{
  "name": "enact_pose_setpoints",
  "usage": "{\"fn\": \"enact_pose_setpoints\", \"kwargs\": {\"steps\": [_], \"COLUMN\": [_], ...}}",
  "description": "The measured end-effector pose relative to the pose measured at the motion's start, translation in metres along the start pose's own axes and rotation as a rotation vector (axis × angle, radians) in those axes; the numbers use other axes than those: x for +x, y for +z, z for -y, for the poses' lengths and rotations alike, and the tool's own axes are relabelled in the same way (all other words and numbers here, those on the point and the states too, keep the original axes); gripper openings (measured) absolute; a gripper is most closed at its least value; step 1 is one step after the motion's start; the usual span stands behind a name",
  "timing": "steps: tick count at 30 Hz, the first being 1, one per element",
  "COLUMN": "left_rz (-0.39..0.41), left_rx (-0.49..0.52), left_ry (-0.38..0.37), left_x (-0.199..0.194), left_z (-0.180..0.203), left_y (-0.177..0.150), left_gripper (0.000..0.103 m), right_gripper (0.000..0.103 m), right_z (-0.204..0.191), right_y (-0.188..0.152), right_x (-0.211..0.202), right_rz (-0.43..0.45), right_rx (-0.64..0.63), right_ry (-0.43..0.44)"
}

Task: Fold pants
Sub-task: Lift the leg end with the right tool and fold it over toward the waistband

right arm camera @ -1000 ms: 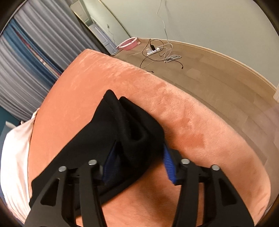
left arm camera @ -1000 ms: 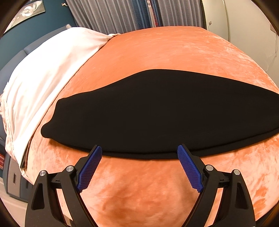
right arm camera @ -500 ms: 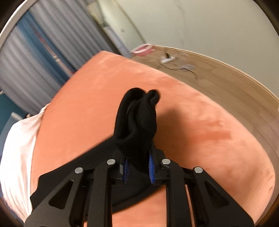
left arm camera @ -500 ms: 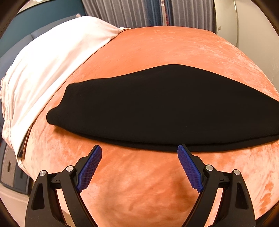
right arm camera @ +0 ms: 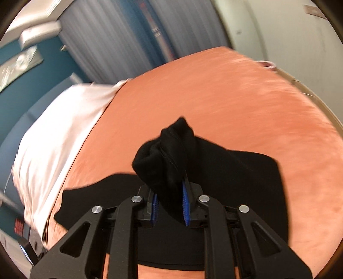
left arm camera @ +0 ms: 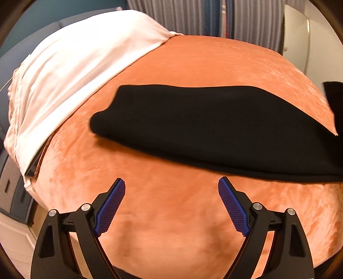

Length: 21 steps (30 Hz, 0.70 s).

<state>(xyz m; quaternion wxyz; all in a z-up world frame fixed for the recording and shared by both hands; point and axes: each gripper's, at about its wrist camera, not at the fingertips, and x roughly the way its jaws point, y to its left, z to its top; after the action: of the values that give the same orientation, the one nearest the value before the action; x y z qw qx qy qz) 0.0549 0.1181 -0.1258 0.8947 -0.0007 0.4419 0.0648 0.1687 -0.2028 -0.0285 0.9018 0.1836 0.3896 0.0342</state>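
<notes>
Black pants (left arm camera: 203, 124) lie flat across the orange bed cover (left arm camera: 171, 225); their left end shows and their right part runs out of frame. My left gripper (left arm camera: 171, 179) hovers open over bare cover just short of the pants' near edge, nothing between its blue pads (left arm camera: 110, 210). In the right wrist view my right gripper (right arm camera: 170, 194) is shut on a bunched end of the pants (right arm camera: 167, 150), held up above the rest of the garment (right arm camera: 246, 182) lying flat below. The cloth hides its fingertips.
A white sheet (left arm camera: 75, 75) covers the bed's left end, also seen as the white sheet (right arm camera: 60, 133) in the right wrist view. Grey and blue curtains (left arm camera: 203, 17) hang behind the bed. A pale wall (right arm camera: 278, 32) is at the right.
My right gripper shut on the pants' end, lifted it and swung it over the rest of the garment toward the white sheet. My left gripper slid left along the near edge, still open.
</notes>
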Motion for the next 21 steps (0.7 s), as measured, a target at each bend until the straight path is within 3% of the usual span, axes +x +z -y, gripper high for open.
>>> {"fn": "enact_pose_setpoints", "kwargs": {"steps": [6,10,18,21], "left_rz": [-0.001,-0.003,-0.041,-0.063], "left_rx": [-0.058,-0.109,-0.316,-0.374], "left_ry": [0.036,0.044,-0.112,-0.128], "left_x": [0.003,0.006,0.024,0.034], "left_z": [-0.043,-0.072,-0.125,-0.134], "left_y": [-0.003,-0.001,0.014,0.020], "left_gripper": [0.086,0.086,0.086,0.086], "right_gripper": [0.017,0.017,0.018,0.018], "right_z": [-0.069,-0.086,-0.103,-0.116], "right_y": [-0.034,-0.056,-0.094,-0.104], "right_x": [0.055,0.081,0.114,0.114], "right_rz": [-0.105,-0.153,-0.228,-0.206], "right_rx": [-0.116,-0.168,-0.268,-0.345], "right_ry": [0.045,0.025,-0.042,-0.090]}}
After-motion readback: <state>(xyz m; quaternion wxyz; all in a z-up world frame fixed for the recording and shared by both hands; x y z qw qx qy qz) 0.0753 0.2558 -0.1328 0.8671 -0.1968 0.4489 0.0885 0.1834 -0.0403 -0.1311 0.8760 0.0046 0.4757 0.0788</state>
